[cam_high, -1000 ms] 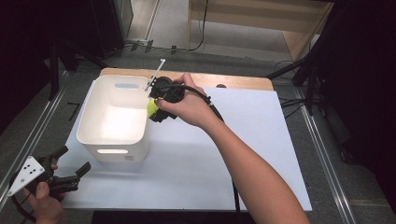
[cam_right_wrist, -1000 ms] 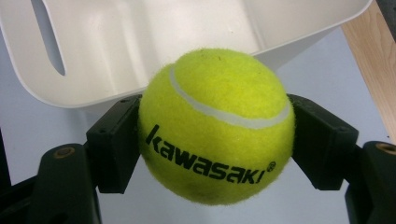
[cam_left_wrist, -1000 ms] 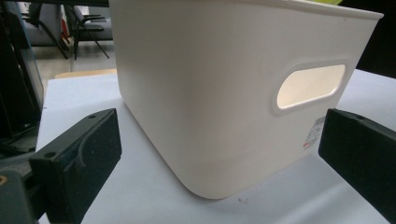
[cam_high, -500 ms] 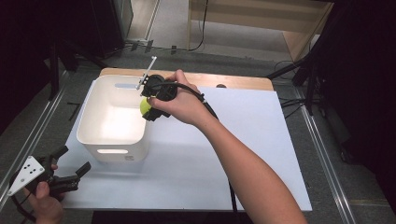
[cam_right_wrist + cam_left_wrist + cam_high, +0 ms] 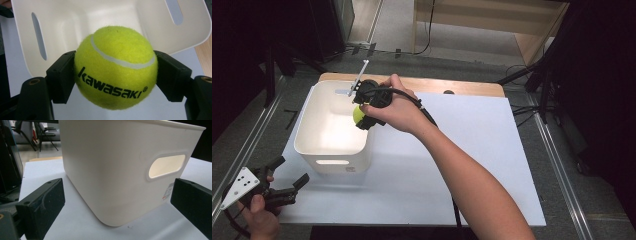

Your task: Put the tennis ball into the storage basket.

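Your right gripper (image 5: 362, 116) is clamped on the yellow tennis ball (image 5: 116, 67), hovering over the white bin's (image 5: 307, 145) right rim, seemingly just inside, while your left gripper (image 5: 117, 202) sits spread wide and empty near the bin's front corner.

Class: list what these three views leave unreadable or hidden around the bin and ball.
- Label on the white bin: left gripper view, too small, cut by the jaw.
- Bin floor: right gripper view, partly behind the tennis ball.
- Right gripper: high view, mostly under the hand.
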Motion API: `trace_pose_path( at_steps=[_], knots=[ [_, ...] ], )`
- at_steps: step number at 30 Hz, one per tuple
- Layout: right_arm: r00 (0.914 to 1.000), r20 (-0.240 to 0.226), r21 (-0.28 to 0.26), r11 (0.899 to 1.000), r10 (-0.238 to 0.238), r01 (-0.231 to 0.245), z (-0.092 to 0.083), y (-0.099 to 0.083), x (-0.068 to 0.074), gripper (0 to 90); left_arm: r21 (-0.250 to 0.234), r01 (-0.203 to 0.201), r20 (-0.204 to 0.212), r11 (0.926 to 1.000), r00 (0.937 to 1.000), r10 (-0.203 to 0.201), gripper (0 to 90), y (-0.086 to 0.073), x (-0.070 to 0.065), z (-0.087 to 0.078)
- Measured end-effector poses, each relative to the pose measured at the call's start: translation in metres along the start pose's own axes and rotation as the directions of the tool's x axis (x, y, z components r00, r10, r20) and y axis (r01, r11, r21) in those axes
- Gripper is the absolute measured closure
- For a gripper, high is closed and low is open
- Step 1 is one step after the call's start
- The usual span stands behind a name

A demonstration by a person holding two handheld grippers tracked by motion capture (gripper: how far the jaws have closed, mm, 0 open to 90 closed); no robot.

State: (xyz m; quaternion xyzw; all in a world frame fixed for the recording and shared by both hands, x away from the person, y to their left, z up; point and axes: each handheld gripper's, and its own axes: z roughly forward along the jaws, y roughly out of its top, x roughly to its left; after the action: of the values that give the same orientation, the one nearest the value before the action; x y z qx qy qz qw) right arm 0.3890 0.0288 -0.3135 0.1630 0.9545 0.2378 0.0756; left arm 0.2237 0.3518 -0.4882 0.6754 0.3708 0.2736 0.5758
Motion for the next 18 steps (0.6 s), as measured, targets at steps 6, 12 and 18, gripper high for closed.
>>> trace_pose_path(
  at_steps=[6, 12, 18],
  knots=[
    [1.0, -0.001, -0.001, 1.0, -0.009, 0.009, 0.002, 0.007, 0.003, 23.3, 0.001, 0.0, -0.002, 1.0, 1.0, 0.0, 0.0, 0.0, 0.0, 0.0],
    [0.9998, -0.008, -0.005, 1.0, -0.019, 0.019, 0.003, 0.012, 0.004, 23.3, 0.0, 0.0, 0.001, 1.0, 1.0, 0.0, 0.0, 0.0, 0.0, 0.0],
    [0.9997, -0.011, -0.009, 1.0, -0.023, 0.023, 0.005, 0.017, 0.006, 23.3, -0.003, 0.001, 0.001, 1.0, 1.0, -0.001, 0.0, 0.0, 0.0, 0.0]
  ],
)
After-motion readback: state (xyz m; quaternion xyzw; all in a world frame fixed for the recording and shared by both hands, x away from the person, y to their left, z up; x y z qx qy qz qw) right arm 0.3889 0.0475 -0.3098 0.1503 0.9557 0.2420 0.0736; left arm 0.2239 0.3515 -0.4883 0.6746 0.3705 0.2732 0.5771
